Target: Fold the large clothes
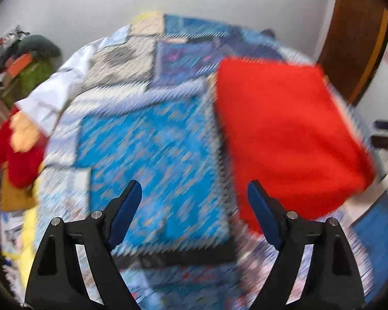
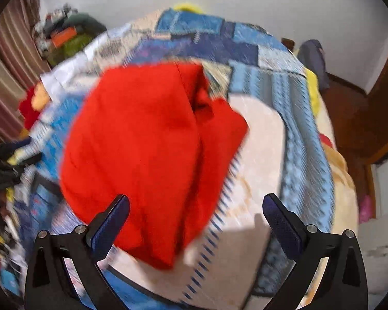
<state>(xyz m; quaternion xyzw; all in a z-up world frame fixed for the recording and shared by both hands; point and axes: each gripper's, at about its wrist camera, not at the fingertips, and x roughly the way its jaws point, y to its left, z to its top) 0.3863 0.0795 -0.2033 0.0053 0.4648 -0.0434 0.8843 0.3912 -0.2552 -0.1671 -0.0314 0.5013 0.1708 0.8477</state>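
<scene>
A patchwork quilt (image 1: 152, 139) covers the bed, with a white cloth (image 1: 57, 87) and red-and-yellow clothes (image 1: 18, 149) heaped at its left edge. The folded red garment (image 2: 147, 155) lies on the quilt — right of the left gripper (image 1: 194, 193), ahead-left of the right gripper (image 2: 195, 206) — both jaws wide, holding nothing.

A folded garment (image 1: 284, 134) lies on the quilt (image 1: 147, 144) covering the bed (image 2: 344, 196), right of the left hand-held gripper (image 1: 194, 196) and ahead-left of the right hand-held gripper (image 2: 196, 206). A heap of clothes (image 1: 20, 142) sits at the bed's left edge, another pile (image 2: 64, 36) behind it against the wall (image 2: 245, 0).
</scene>
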